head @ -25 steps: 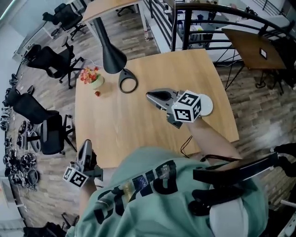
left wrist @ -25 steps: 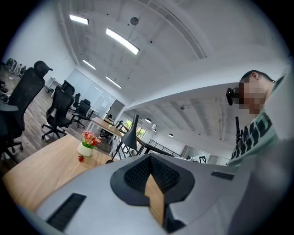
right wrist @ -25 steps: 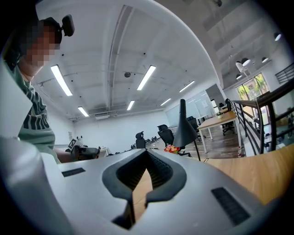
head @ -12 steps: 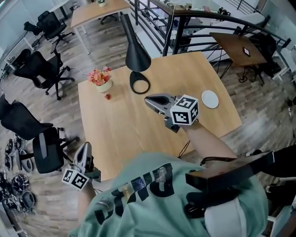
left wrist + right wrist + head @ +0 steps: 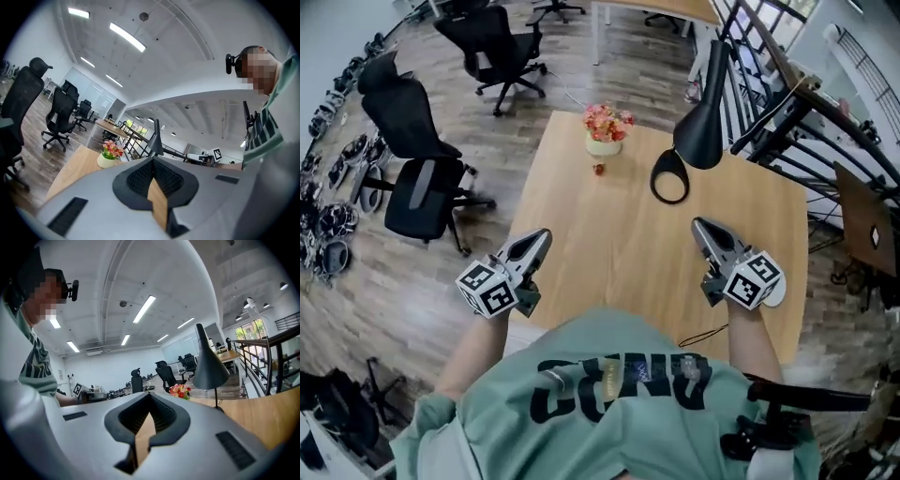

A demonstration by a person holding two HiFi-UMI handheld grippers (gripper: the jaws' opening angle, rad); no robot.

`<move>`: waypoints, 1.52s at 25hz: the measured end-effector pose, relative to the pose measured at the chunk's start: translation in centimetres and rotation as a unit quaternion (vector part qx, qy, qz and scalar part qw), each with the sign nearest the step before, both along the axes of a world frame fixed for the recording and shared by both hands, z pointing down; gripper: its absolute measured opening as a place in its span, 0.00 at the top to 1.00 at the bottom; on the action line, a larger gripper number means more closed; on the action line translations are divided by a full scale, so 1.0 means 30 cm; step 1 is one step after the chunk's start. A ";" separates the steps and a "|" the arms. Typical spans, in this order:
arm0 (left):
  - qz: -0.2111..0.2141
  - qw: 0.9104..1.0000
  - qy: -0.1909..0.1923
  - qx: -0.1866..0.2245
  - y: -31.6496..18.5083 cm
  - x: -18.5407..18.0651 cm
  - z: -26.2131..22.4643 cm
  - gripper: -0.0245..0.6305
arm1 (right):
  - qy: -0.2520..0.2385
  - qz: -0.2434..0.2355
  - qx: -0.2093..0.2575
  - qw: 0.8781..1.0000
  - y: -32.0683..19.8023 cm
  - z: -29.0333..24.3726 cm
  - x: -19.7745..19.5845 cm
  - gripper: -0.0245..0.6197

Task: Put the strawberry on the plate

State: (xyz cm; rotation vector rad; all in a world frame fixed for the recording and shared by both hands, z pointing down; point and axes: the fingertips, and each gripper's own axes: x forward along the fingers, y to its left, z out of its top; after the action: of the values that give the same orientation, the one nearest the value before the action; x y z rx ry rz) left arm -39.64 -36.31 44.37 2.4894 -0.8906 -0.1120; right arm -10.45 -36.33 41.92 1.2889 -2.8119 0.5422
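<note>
No step has been accomplished: the strawberry (image 5: pixel 598 170) is located just beside the flower pot (image 5: pixel 603 143), well apart from the plate (image 5: pixel 779 292), and the left tool (image 5: pixel 540 236) and right tool (image 5: pixel 699 225) are held pressed together, empty.

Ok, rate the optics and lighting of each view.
Head view: even light, sharp, table edges warped by the wide lens. Left gripper view: strong fisheye, black corners, ceiling strips blown out. Right gripper view: same fisheye, lamp sharp.
</note>
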 end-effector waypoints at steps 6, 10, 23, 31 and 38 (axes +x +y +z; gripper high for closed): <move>-0.022 0.999 -0.031 0.011 -0.064 0.041 -0.043 0.96 | 0.009 -0.036 0.024 0.999 -0.035 0.010 -0.016 0.95; -0.022 0.997 -0.065 0.030 -0.147 0.076 -0.078 0.96 | 0.009 -0.036 0.032 0.999 -0.044 0.006 -0.003 0.95; 0.013 0.987 -0.159 0.020 -0.507 0.172 0.027 0.94 | 0.017 -0.031 0.041 0.999 -0.101 -0.001 -0.027 0.95; 0.041 0.974 -0.218 -0.035 -0.695 0.272 0.276 0.85 | 0.017 -0.027 0.024 0.999 -0.180 0.060 0.010 0.95; 0.060 0.951 -0.296 -0.064 -0.835 0.338 0.526 0.73 | 0.009 -0.011 0.001 1.000 -0.257 0.140 0.063 0.95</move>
State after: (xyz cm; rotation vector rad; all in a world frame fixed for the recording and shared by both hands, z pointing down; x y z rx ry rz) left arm -29.50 -61.37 60.15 2.4735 -0.9274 0.7459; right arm -8.54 -44.03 46.13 1.2566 -2.8096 0.5239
